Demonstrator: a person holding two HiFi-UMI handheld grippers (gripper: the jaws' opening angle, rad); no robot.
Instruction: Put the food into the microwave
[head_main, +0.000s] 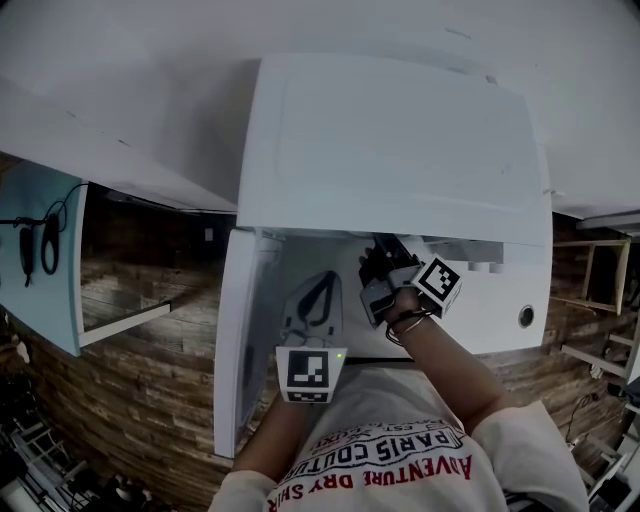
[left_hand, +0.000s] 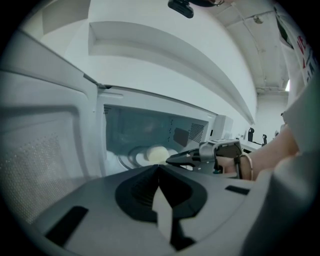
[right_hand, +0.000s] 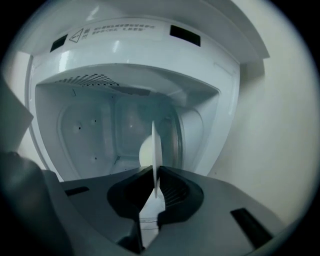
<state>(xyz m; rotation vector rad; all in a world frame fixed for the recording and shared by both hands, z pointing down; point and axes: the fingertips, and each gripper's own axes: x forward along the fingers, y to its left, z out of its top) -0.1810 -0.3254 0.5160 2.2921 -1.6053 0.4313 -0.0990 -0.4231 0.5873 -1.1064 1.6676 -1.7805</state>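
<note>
Microwave (head_main: 390, 140): white, seen from above in head view. Its door (head_main: 240, 340) is swung open and stands just L of the L hand-held gripper (head_main: 323, 282).

L hand-held gripper: jaws together, nothing btw them (own view). It's held in front of the open cavity, tips pointing in. No contact w/ door or cavity visible. Marker cube (head_main: 308, 372) at its rear end, near the person's shirt (head_main: 400, 445).

Ahead of the L hand-held gripper and inside the cavity is a white plate (left_hand: 140, 159). The food (left_hand: 157, 154), a pale round lump, sits on it. Plate and food are both well inside the door opening.

R hand-held gripper (left_hand: 170, 160): just R of the L one and further fwd, reaching into the cavity mouth. Jaws are closed on the plate's near rim. In its own view the plate is edge-on, a thin white line rising from btw the jaws. There the food is a pale bulge just L of that line, beyond the jaw tips. Cavity back wall is straight ahead of this gripper, side wall w/ small holes to its L. Can't tell whether the plate rests on the cavity floor or hangs from the grip.

Printed warning label (right_hand: 117, 31) on the frame above the opening, text too small to read. Bracelet (head_main: 405, 325) on the R wrist, just behind that gripper's marker cube.
</note>
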